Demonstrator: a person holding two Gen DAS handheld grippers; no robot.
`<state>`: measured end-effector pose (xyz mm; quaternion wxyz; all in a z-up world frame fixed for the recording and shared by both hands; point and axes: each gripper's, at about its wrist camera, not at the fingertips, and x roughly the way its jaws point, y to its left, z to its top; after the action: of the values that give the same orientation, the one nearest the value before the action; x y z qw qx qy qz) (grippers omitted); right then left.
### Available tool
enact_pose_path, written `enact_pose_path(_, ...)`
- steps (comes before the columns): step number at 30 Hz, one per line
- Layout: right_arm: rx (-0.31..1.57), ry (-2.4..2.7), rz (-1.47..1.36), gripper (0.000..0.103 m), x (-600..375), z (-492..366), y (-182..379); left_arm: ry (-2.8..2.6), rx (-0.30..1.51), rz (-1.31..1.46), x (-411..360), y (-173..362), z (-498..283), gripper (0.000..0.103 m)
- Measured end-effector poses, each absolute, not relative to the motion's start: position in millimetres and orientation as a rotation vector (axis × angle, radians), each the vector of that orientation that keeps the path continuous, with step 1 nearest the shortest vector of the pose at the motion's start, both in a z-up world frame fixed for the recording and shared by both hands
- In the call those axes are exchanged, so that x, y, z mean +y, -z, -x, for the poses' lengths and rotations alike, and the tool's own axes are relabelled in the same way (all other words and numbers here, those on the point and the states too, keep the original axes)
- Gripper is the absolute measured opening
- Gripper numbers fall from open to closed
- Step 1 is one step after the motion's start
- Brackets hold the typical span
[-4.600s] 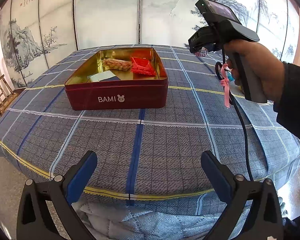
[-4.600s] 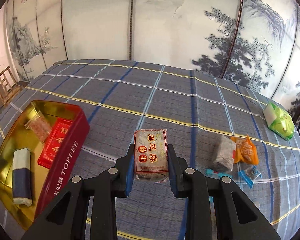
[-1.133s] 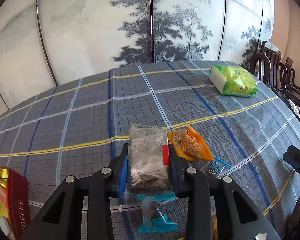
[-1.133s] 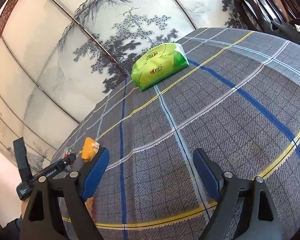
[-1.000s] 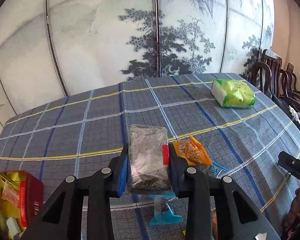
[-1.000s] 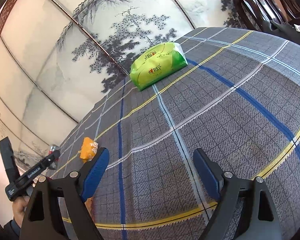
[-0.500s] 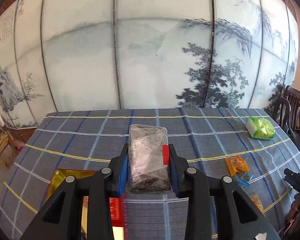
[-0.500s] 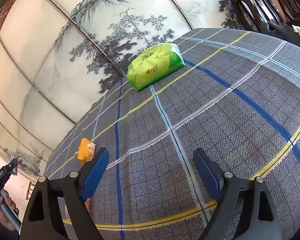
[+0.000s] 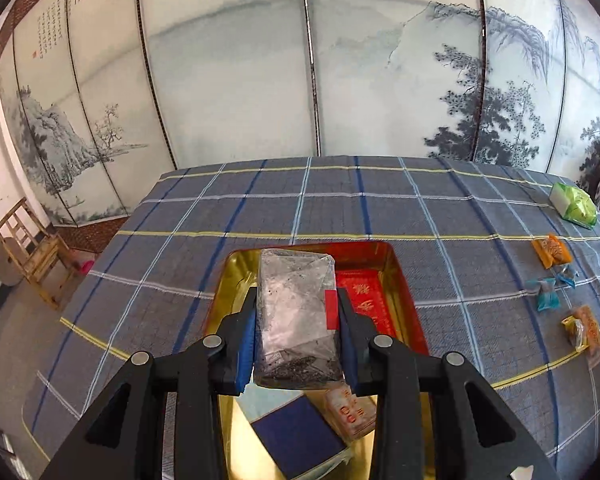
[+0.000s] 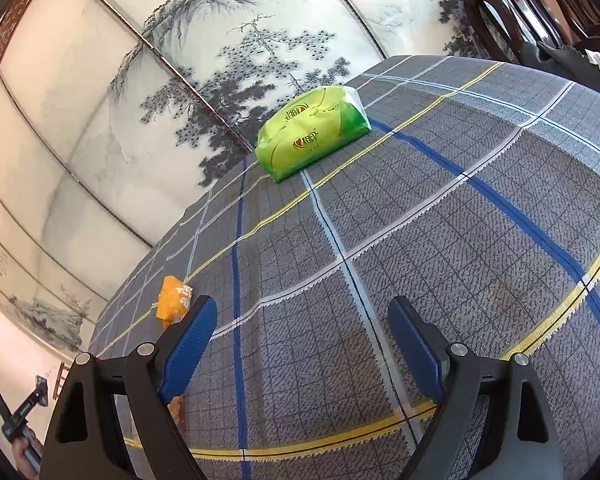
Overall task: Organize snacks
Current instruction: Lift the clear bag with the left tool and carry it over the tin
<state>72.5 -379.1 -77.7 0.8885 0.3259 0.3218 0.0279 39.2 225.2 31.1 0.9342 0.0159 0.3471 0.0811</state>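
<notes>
My left gripper is shut on a clear packet of dark snack and holds it over the open red tin with the gold inside. In the tin lie a red packet, a blue and white packet and a pale biscuit packet. My right gripper stands open over bare tablecloth with nothing between its fingers. An orange packet lies just left of its left finger. The hand with the other gripper shows at that view's bottom left corner.
On the checked tablecloth to the tin's right lie an orange packet, blue-wrapped sweets and another orange packet. A green tissue pack sits far right. Painted screens stand behind; a wooden chair left, dark chairs right.
My left gripper has carried the clear packet leftward from beside the loose snacks to above the open tin. The right gripper has stayed in place, open.
</notes>
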Motion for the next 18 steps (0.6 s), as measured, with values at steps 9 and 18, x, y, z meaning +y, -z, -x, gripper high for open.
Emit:
enact_pose_path(9,0.669,-0.058,-0.676,0.088,-378.8,-72.7,77.6,-0.185,0.791,-0.028,243.3,1.2,-27.8,0.031)
enact_pose_path(18,0.669,-0.058,-0.677,0.088,-379.2,-72.5,77.7,-0.208,0.829,0.001,256.9,17.5,-17.8,0.031)
